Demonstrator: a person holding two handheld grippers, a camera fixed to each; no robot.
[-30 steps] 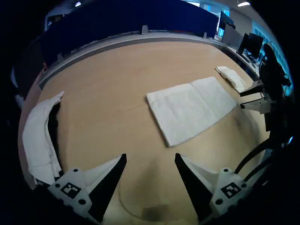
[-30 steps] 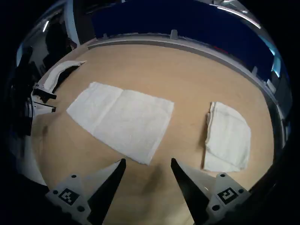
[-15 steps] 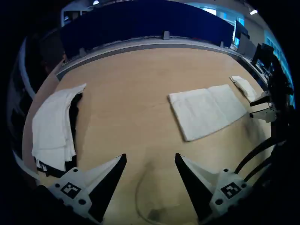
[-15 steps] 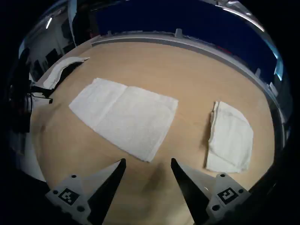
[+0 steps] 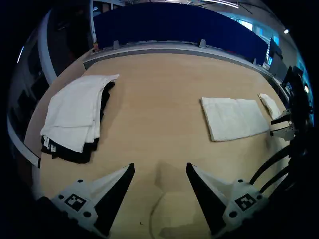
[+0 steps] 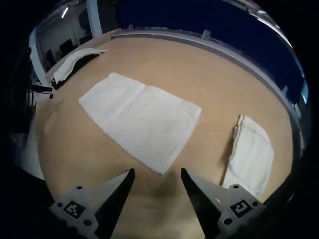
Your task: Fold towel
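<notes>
The towel [image 6: 141, 119] lies flat on the pale wooden bench [image 5: 159, 91], a white rectangle with a crease running across it nearer one short end. The right hand-held gripper [image 6: 157, 170] hangs above the bench just short of the towel's near corner, its two fingers spread wide with nothing between them and nothing touching them. The left hand-held gripper [image 5: 159, 165] is also wide open and holds nothing. It hovers over bare wood, well apart from the towel, which sits off to its right in the left gripper view. Beyond the towel on that side, in the right gripper view, a smaller folded towel [image 6: 253, 153] rests near the bench edge, apart from the spread one. At the opposite end of the bench sits a pile of white towels [image 5: 75, 111], stacked on a dark cloth [image 5: 71, 153] that shows along its lower edge. A blue partition [image 5: 171, 22] runs along the far side of the bench. In the left gripper view the other gripper's white fingers show at the far right, close to the towel's end.
</notes>
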